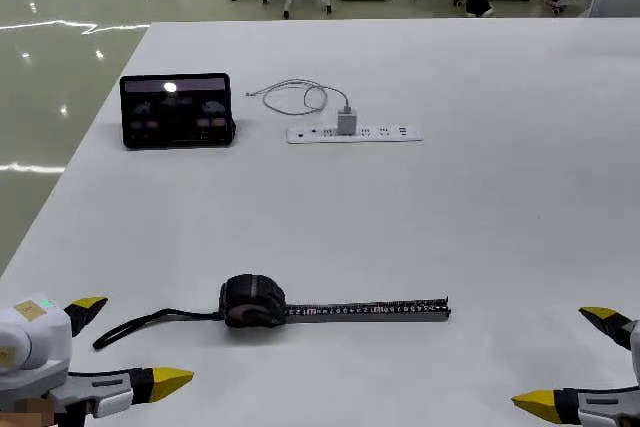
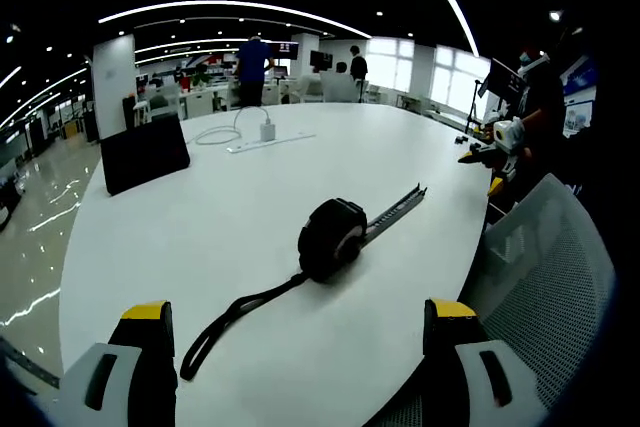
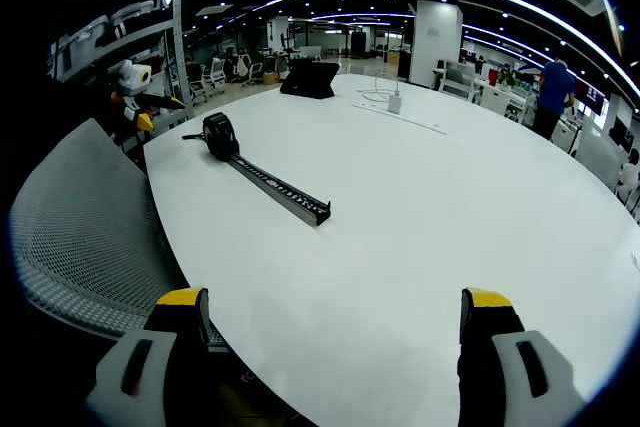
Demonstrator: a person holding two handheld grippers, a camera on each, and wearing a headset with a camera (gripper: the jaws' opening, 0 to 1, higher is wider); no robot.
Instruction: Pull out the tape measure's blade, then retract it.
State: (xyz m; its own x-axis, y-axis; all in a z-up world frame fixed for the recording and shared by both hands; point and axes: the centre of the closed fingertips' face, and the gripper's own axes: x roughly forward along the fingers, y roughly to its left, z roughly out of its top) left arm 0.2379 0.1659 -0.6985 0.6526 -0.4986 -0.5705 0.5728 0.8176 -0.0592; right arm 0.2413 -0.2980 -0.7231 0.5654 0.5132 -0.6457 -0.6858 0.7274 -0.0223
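Left tool [image 1: 135, 341]: I see its jaws spread wide with nothing between them, at the near edge of the bench [image 1: 480, 207].
Right tool [image 1: 557, 357]: jaws also wide apart and holding nothing.
Tape measure [image 1: 252, 301]: lying on the bench just ahead of my left tool, not touching it, and well off to the left of my right tool.
Blade [image 1: 370, 311]: pulled out flat on the bench, tip reaching toward my right tool.
Strap [image 1: 150, 325]: trails from the case toward my left tool.
Far beyond both tools: a tablet [image 1: 176, 110] and a power strip [image 1: 355, 133].
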